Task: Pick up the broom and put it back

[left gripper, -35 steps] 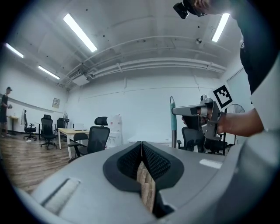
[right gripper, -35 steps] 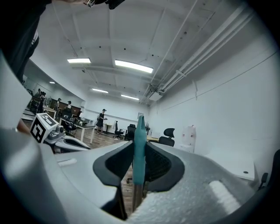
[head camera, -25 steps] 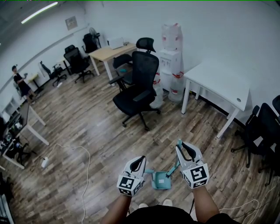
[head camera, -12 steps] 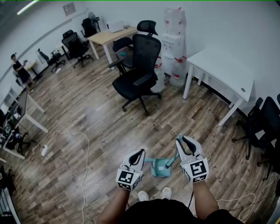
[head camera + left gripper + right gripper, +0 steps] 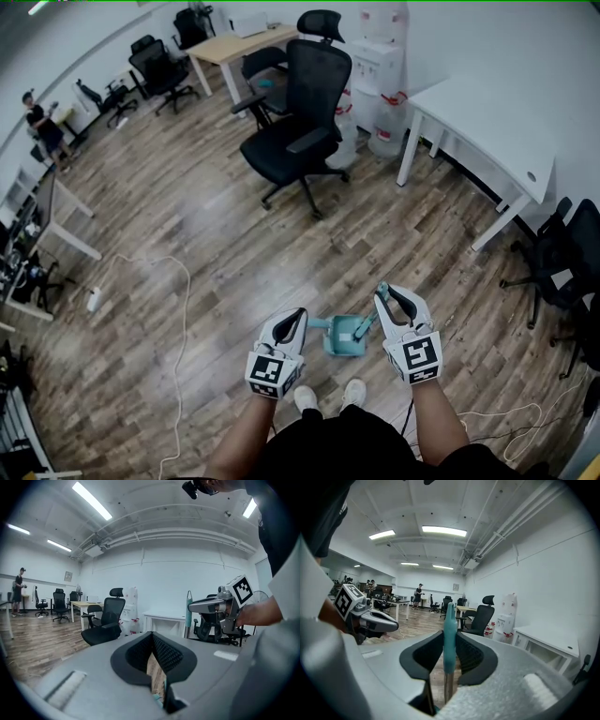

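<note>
A teal broom point(image 5: 369, 325) stands upright in a teal dustpan point(image 5: 339, 337) on the wood floor in front of my feet. My right gripper point(image 5: 388, 300) is shut on the broom's handle. In the right gripper view the teal grip point(image 5: 450, 620) rises between the pads, with a metal shaft point(image 5: 447, 686) below. My left gripper point(image 5: 298, 321) is at the dustpan's short teal arm point(image 5: 317, 324). In the left gripper view its jaws stand almost together, a sliver of teal point(image 5: 155, 697) low between them. Each gripper shows in the other's view: the right gripper point(image 5: 193, 606), the left gripper point(image 5: 395, 626).
A black office chair point(image 5: 300, 141) stands ahead on the floor. A white table point(image 5: 487, 131) and water dispensers point(image 5: 384, 66) line the right wall. More black chairs point(image 5: 562, 272) are at the far right. A white cable point(image 5: 178, 309) lies on the left floor.
Both grippers have sunk lower with the broom and dustpan. The head view has tipped further down, so shoes now show at the bottom.
</note>
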The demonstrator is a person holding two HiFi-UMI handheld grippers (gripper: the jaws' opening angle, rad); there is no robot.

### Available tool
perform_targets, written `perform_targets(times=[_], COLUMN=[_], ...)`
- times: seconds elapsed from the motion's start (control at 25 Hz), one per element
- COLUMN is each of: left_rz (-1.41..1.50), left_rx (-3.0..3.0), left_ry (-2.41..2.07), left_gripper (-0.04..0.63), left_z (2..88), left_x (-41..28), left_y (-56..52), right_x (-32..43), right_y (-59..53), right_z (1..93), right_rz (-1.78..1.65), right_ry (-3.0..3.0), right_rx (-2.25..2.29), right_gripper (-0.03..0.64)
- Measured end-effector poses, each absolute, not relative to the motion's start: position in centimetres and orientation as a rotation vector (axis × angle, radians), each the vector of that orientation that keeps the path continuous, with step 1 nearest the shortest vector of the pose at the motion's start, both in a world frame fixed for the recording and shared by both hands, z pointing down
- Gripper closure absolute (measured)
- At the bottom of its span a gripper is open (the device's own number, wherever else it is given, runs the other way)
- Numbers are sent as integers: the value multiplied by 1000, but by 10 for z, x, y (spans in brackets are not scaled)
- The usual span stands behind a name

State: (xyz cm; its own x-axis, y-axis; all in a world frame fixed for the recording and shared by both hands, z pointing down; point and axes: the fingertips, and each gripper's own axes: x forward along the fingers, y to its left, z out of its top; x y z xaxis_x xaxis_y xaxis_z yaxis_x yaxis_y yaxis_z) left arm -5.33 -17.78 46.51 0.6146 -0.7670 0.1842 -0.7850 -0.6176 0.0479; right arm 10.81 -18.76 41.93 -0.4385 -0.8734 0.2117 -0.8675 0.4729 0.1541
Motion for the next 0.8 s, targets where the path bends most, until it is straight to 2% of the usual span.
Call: perform_targets(times=[0.8], left_rz=[393], left_rx=[2547], left_ry=[-1333], left_gripper=[578], left_z=[531], left_x=[-72], left_y=[-156], right_x=[106], right_y=[-162], right_z=[528], right_rz=[54], right_ry=[-2328], right_rx=[1275], right_gripper=[525])
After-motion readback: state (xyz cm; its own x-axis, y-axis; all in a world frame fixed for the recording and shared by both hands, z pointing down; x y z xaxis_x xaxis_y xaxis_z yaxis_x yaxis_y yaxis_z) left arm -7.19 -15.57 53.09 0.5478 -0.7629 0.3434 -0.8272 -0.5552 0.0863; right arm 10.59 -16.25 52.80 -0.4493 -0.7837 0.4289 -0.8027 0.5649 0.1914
